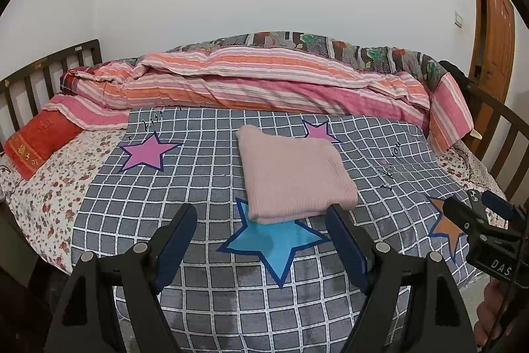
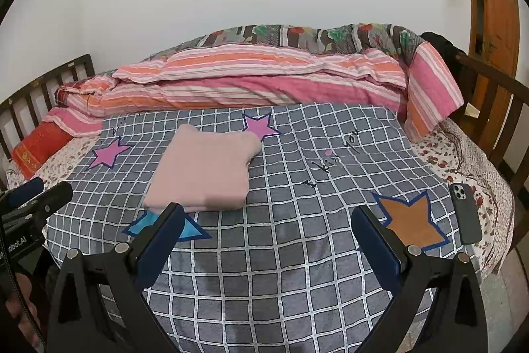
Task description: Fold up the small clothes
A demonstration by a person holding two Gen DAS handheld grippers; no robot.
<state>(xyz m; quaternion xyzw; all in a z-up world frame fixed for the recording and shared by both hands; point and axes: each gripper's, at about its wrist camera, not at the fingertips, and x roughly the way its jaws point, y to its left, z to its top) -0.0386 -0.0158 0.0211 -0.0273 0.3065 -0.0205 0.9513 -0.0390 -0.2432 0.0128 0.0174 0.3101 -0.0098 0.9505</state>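
Both tools are hanging empty with jaws standing wide, the left tool (image 1: 261, 214) and the right tool (image 2: 267, 214) side by side over the checked blanket (image 2: 297, 270). The folded pink garment (image 1: 294, 174) is lying just ahead of them, a phone (image 2: 466, 214) off right.

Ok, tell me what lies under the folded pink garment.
The folded pink knit garment rests on the grey checked bedspread, covering the tip of a blue star print and part of a purple star. Anything else beneath is hidden.
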